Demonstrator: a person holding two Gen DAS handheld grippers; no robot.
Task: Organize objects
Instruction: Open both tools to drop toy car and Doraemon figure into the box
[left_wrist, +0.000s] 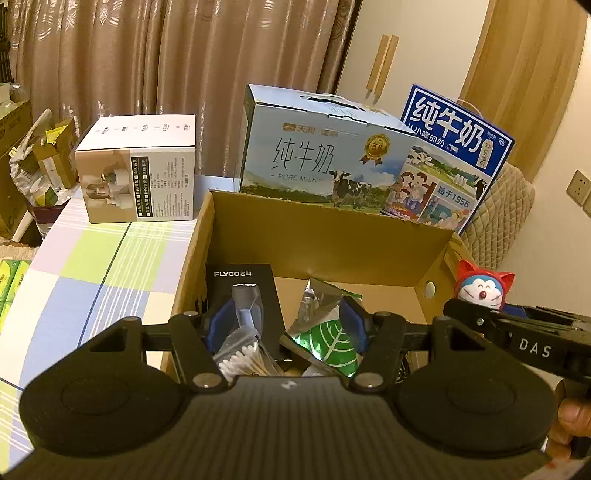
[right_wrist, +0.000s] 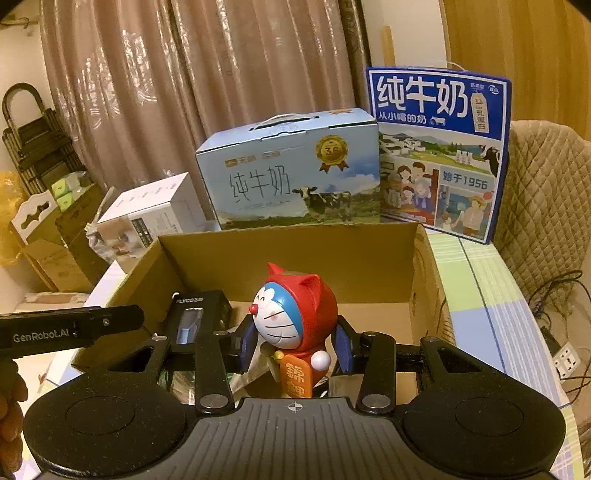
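Observation:
An open cardboard box (left_wrist: 325, 218) stands on the checked table. Inside lie a black FLYCO shaver box (left_wrist: 240, 291), a bag of cotton swabs (left_wrist: 243, 358) and a silver-and-green foil packet (left_wrist: 328, 339). My left gripper (left_wrist: 288, 323) hangs over these with its jaws open and nothing between the blue pads. My right gripper (right_wrist: 293, 347) is shut on a Doraemon figurine (right_wrist: 291, 314) in a red cat hood, held upright over the box's (right_wrist: 288, 236) near side. From the left wrist view the figurine (left_wrist: 480, 290) shows at the box's right edge.
Two milk cartons, pale blue (left_wrist: 325, 155) and dark blue (left_wrist: 454, 147), stand behind the box. A white appliance box (left_wrist: 140, 170) sits on the tablecloth at left. A quilted chair (right_wrist: 546, 206) is at right, with cables and a power strip (right_wrist: 565, 358) below.

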